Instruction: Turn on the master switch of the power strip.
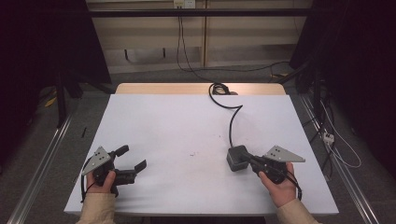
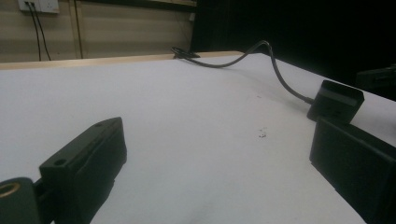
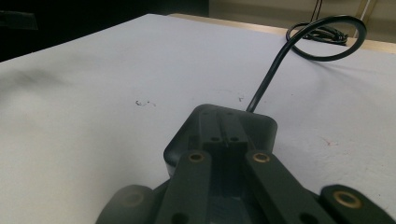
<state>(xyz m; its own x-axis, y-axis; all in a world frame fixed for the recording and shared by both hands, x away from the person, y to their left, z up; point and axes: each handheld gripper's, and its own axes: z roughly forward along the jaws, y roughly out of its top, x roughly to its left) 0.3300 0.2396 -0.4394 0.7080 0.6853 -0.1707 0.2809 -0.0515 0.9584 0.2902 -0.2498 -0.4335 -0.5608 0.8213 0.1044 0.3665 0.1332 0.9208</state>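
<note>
Adapter (image 1: 237, 158) right of table (image 1: 177, 126) centre, cord (image 1: 231, 122) trailing away from it, right gripper (image 1: 248, 158) over adapter with jaws together, left gripper (image 1: 131, 157) well left of adapter, jaws apart.

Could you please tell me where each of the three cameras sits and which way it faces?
High view: above the person's side, looking forward and down on the white table; both hands and tongs show, left tongs, right tongs.
Left gripper view: rides the left tongs, jaws wide apart, facing across the table.
Right gripper view: rides the right tongs, jaws together above the black box.
All views share the box and its cable.
</note>
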